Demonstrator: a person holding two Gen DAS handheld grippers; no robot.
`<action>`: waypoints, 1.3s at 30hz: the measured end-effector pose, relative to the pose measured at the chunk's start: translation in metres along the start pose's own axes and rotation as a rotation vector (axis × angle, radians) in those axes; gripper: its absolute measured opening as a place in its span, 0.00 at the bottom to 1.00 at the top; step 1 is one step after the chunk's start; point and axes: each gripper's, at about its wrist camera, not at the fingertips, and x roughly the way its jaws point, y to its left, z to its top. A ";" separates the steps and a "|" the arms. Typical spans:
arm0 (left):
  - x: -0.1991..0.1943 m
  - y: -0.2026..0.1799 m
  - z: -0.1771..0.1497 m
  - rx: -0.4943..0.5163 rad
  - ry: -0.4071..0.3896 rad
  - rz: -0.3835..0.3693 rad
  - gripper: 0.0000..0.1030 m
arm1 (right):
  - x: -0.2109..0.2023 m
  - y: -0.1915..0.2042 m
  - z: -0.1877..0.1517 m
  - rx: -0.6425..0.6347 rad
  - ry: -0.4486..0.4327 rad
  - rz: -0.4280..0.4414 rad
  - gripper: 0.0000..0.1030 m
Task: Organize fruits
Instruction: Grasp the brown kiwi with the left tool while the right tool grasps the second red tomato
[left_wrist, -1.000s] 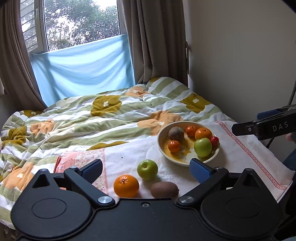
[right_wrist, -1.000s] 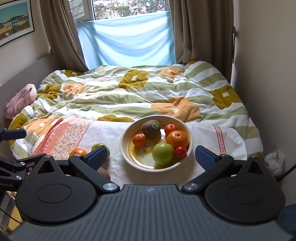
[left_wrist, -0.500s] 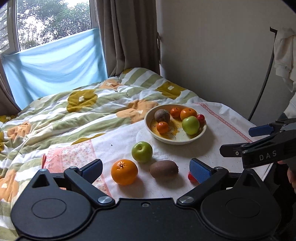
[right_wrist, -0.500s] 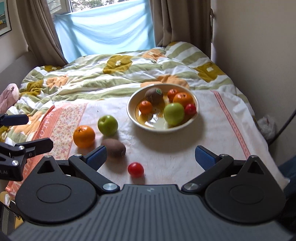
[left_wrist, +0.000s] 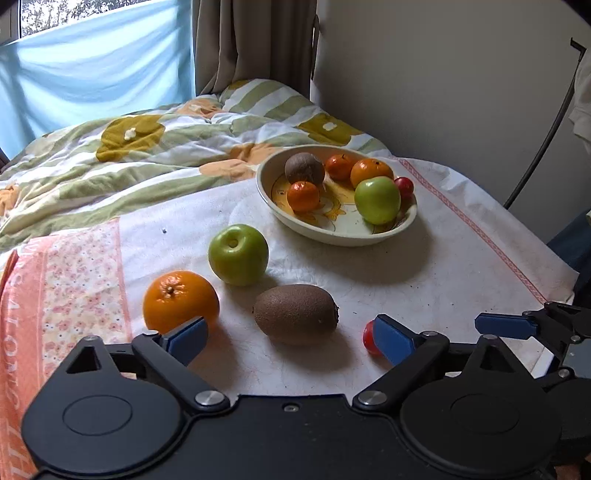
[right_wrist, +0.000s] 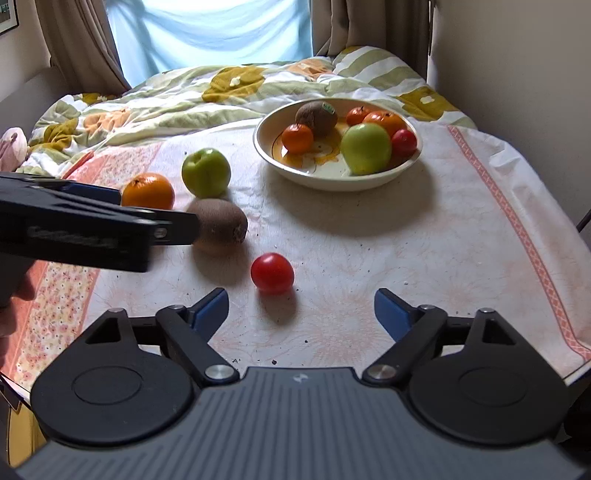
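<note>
Covering the bed, a white cloth (right_wrist: 424, 240) lies under both grippers' wide, empty, closing fingers (left_wrist: 186, 338).

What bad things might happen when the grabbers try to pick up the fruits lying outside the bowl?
1. The small red fruit is round and lies loose on the cloth, just ahead of the right tool; its closing jaws, with nothing between them yet, might nudge it away.
2. The left tool aims at the kiwi, with the orange close by; it could bump it.
3. The bowl is already crowded; added fruit may tumble out.
</note>
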 end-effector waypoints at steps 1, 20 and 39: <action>0.007 -0.001 0.000 -0.005 0.006 0.003 0.93 | 0.003 0.000 -0.001 0.000 0.001 0.004 0.94; 0.062 -0.008 0.002 0.013 0.062 0.033 0.71 | 0.036 0.001 -0.003 -0.018 0.022 0.059 0.74; 0.036 0.002 -0.016 0.026 0.071 0.041 0.70 | 0.043 0.008 0.005 -0.056 0.027 0.078 0.53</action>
